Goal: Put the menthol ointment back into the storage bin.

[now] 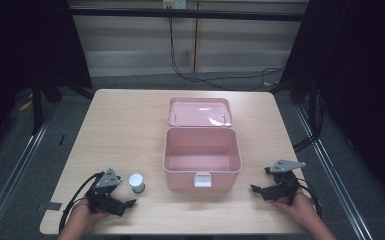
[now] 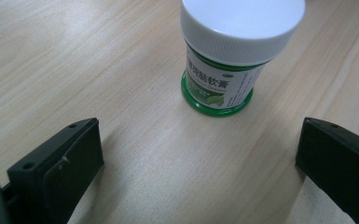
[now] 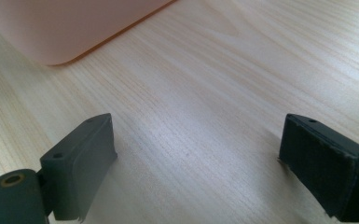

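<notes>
Pale wood table (image 1: pixel 125 125) on grey floor (image 1: pixel 10 165), dark curtains (image 1: pixel 25 45) around, open pink box (image 1: pixel 202 157) centre, jar (image 1: pixel 137 183) left of box, left gripper (image 1: pixel 122 197) and right gripper (image 1: pixel 261 182) both spread wide, empty.

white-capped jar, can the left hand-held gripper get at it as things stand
Probably yes. The left hand-held gripper is open, and the white-capped jar stands upright just ahead of its jaws on bare table, with nothing between them.
</notes>
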{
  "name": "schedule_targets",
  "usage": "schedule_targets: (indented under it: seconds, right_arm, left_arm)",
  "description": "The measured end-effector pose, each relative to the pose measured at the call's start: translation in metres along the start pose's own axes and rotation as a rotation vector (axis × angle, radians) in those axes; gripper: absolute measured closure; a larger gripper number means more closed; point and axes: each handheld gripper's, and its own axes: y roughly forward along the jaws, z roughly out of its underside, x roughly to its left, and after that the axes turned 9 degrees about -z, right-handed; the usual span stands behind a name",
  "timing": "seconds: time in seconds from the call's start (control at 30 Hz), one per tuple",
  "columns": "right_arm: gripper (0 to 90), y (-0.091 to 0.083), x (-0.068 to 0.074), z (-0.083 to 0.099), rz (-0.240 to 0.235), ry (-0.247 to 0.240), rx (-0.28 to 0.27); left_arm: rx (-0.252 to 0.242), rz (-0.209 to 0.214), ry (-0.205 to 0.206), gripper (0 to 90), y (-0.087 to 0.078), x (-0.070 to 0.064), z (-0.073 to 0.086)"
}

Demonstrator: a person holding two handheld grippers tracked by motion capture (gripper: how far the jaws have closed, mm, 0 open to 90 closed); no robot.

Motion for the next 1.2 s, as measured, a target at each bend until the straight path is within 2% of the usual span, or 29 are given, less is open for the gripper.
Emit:
schedule_targets:
  seconds: [0.13, 0.2, 0.23, 0.3, 0.33, 0.43, 0.47, 0.57, 0.7, 0.73, 0.87, 1.03, 1.2]
  right_arm:
    - [9.7, 0.000, 0.000, 0.000, 0.000, 0.000, 0.000]
    - [9.7, 0.000, 0.000, 0.000, 0.000, 0.000, 0.000]
    - [9.7, 0.000, 0.000, 0.000, 0.000, 0.000, 0.000]
    - [9.7, 0.000, 0.000, 0.000, 0.000, 0.000, 0.000]
    - [9.7, 0.000, 0.000, 0.000, 0.000, 0.000, 0.000]
    - [9.7, 0.000, 0.000, 0.000, 0.000, -0.001, 0.000]
    - [9.7, 0.000, 0.000, 0.000, 0.000, 0.002, 0.000]
    - [9.7, 0.000, 0.000, 0.000, 0.000, 0.000, 0.000]
    - [9.7, 0.000, 0.000, 0.000, 0.000, 0.001, 0.000]
    - [9.7, 0.000, 0.000, 0.000, 0.000, 0.002, 0.000]
    - [9.7, 0.000, 0.000, 0.000, 0.000, 0.002, 0.000]
    - [9.7, 0.000, 0.000, 0.000, 0.000, 0.002, 0.000]
    - [9.7, 0.000, 0.000, 0.000, 0.000, 0.001, 0.000]
  left_arm:
    - [0.009, -0.009, -0.008, 0.0, 0.000, -0.001, -0.001]
    - [0.039, -0.012, -0.012, 0.1, -0.001, -0.002, -0.004]
    - [0.039, -0.012, -0.012, 0.2, -0.001, -0.002, -0.004]
    - [0.078, -0.020, -0.021, 0.7, -0.002, -0.003, -0.007]
    - [0.113, -0.035, -0.026, 2.3, -0.004, -0.003, -0.011]
    - [0.164, -0.049, -0.064, 15.6, -0.008, -0.004, -0.017]
    - [0.180, -0.029, -0.075, 15.7, -0.010, -0.004, -0.018]
    - [0.204, -0.027, -0.066, 16.2, -0.011, -0.006, -0.019]
    - [0.274, -0.010, -0.037, 16.9, -0.012, -0.008, -0.025]
    - [0.294, -0.012, -0.018, 18.5, -0.012, -0.009, -0.027]
    - [0.358, 0.012, -0.035, 19.3, -0.013, -0.009, -0.037]
    - [0.358, 0.038, -0.051, 19.1, -0.017, -0.007, -0.050]
    - [0.391, 0.045, -0.056, 20.6, -0.016, -0.003, -0.063]
